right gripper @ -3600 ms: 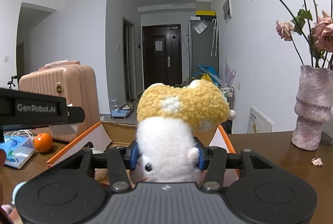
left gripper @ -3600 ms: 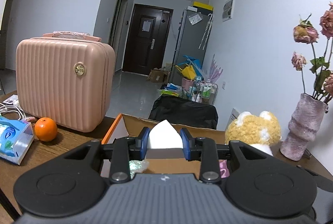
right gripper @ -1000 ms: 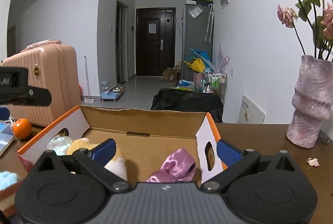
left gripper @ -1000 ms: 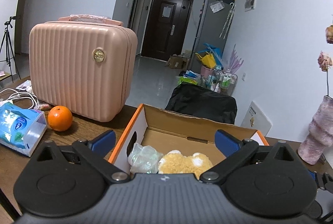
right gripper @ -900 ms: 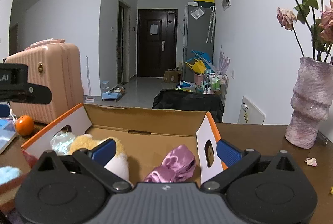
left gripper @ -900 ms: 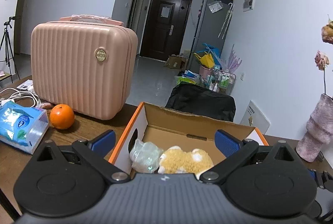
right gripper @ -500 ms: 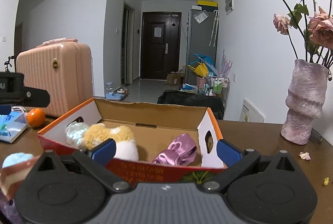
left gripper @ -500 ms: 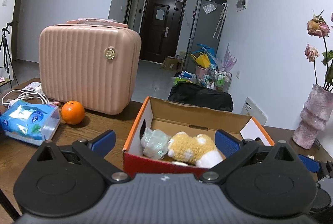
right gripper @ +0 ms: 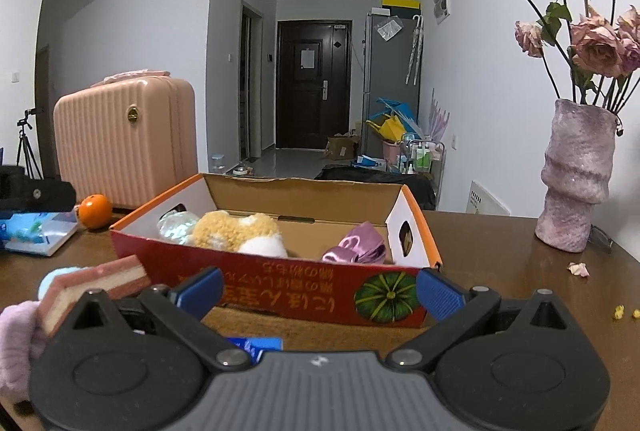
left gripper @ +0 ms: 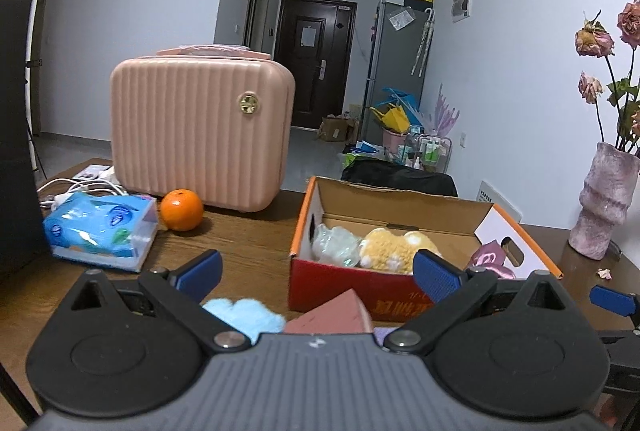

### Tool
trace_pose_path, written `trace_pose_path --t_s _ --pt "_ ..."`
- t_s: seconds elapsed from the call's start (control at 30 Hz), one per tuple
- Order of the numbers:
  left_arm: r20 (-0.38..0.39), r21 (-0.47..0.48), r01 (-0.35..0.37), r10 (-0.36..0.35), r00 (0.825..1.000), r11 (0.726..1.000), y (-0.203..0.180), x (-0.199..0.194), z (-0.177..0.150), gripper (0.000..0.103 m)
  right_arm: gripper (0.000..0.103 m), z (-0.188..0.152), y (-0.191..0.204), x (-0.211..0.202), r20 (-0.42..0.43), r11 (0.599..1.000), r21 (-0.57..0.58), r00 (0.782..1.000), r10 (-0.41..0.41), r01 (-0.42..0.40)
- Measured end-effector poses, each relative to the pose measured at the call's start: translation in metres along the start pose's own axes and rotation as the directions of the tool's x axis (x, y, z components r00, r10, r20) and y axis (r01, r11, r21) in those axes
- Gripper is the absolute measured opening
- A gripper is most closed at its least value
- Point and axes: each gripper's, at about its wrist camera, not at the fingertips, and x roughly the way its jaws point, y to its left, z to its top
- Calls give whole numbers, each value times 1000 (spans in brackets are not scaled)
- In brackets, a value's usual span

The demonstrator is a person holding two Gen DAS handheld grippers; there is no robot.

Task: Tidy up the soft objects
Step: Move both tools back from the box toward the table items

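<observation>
A red-and-orange cardboard box [left gripper: 394, 305] [right gripper: 280, 291] stands on the wooden table. Inside lie a yellow-and-white plush toy [left gripper: 394, 245] [right gripper: 236, 231], a pale crinkled bag [left gripper: 335, 243] [right gripper: 176, 225] and a purple satin piece [right gripper: 358, 247] [left gripper: 490, 259]. In front of the box rest a cake-shaped sponge toy [right gripper: 96, 281] [left gripper: 330, 315], a light blue fluffy item [left gripper: 244, 315] and a pink fluffy item [right gripper: 14, 335]. My left gripper [left gripper: 318, 271] is open over the blue item and sponge toy. My right gripper [right gripper: 320, 289] is open before the box front, holding nothing.
A pink hard-shell case [left gripper: 200, 127] [right gripper: 124, 139] stands at the back left, with an orange [left gripper: 182, 209] [right gripper: 95, 211] and a blue tissue pack [left gripper: 100, 229] beside it. A pink vase of dried roses [right gripper: 576, 175] [left gripper: 608, 199] stands on the right. Petal crumbs [right gripper: 578, 269] lie nearby.
Both grippers have pulled back and away from the box, so its front wall and the soft items before it now show. Earlier each let go of its item into the box.
</observation>
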Motion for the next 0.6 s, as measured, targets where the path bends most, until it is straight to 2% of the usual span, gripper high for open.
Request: trace_pose_path --t_s 0.6 --pt "7 9 12 -13 1000 1000 42 -56 -31 103 103 -25 14 -54 -1 1000 6 1000 8 -8"
